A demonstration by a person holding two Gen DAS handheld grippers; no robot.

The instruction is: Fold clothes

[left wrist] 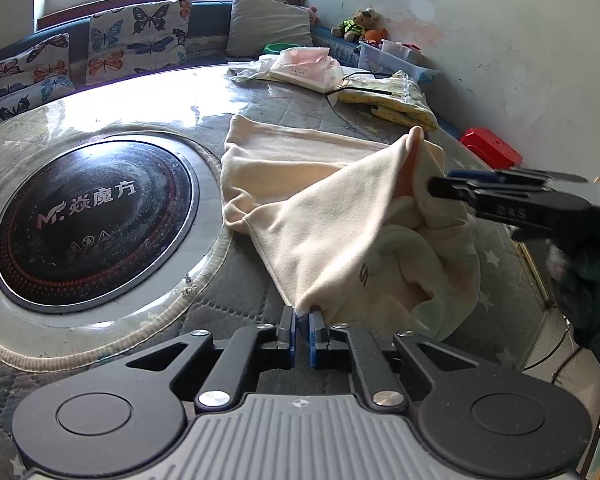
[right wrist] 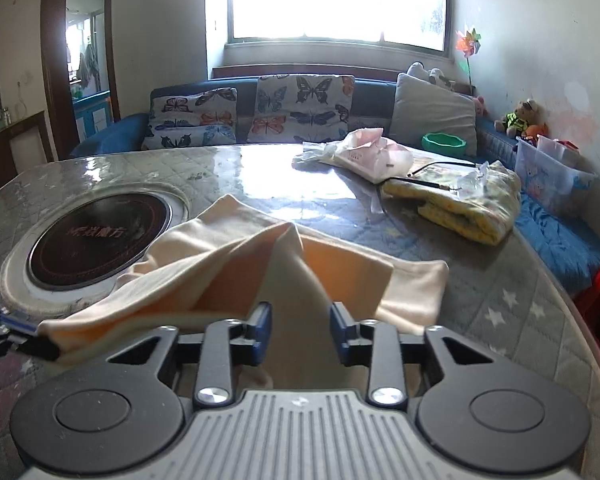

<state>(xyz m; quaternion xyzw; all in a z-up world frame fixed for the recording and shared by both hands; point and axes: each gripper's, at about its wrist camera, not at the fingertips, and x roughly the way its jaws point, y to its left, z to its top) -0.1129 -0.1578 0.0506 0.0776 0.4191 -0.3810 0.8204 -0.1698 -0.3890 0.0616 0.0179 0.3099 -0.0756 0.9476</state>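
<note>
A cream garment (left wrist: 300, 184) lies partly lifted on the quilted table cover (left wrist: 236, 300). My left gripper (left wrist: 302, 318) is shut on a corner of the cloth at the near edge. My right gripper shows in the left wrist view (left wrist: 434, 188) at the right, its fingers pressed into a raised fold. In the right wrist view the right gripper (right wrist: 300, 320) has its jaws apart with the cream garment (right wrist: 220, 272) passing between and under them. The left gripper's fingertips (right wrist: 40, 346) show at the far left, holding the cloth's corner.
A round black induction cooktop (left wrist: 92, 224) is set in the table, left of the garment. A folded yellow cloth (left wrist: 396, 100) and pink and white bags (left wrist: 304, 66) lie at the far side. A red stool (left wrist: 490, 148) stands at the right, a sofa with butterfly cushions (right wrist: 300, 108) behind.
</note>
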